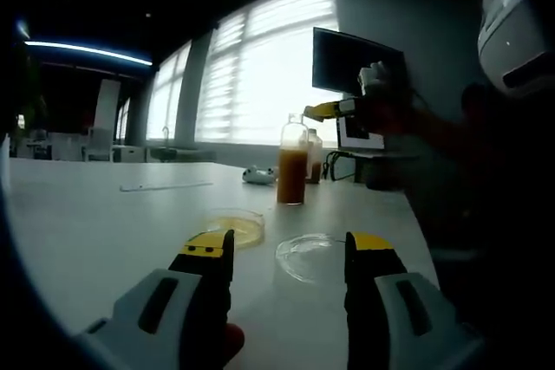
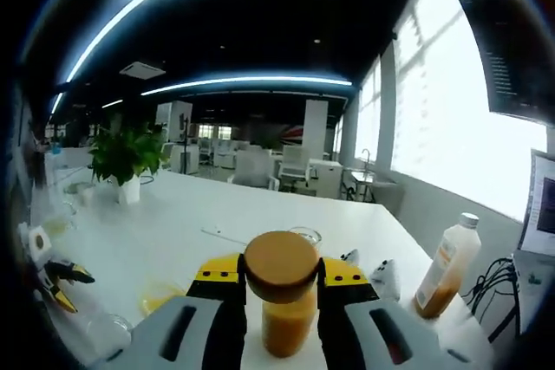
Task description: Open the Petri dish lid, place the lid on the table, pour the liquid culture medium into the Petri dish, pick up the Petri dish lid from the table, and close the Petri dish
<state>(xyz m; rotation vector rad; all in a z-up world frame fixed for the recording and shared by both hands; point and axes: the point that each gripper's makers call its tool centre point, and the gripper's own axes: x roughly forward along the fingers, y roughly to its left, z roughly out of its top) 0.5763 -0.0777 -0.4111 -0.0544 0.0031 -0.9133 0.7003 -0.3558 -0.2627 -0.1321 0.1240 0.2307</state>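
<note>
On the white table (image 1: pixel 95 231) lies a Petri dish (image 1: pixel 234 227) holding yellowish medium, with its clear lid (image 1: pixel 308 256) flat beside it to the right. My left gripper (image 1: pixel 289 253) hovers low over both, open and holding nothing. My right gripper (image 2: pixel 279 288) is shut on a bottle of orange liquid (image 2: pixel 284 322) with a brown cap. In the right gripper view the dish (image 2: pixel 160 296) and lid (image 2: pixel 108 331) lie lower left, near the left gripper (image 2: pixel 56 283). In the left gripper view the right gripper (image 1: pixel 334 110) is raised beyond the dish, held by a gloved hand (image 1: pixel 375 78).
A tall bottle of orange liquid (image 1: pixel 292 162) stands on the table beyond the dish. A white-capped bottle (image 2: pixel 447 266) stands to the right, with cables and a monitor (image 1: pixel 355 62) behind. A potted plant (image 2: pixel 128 158) sits far left. A person stands at the table's right edge.
</note>
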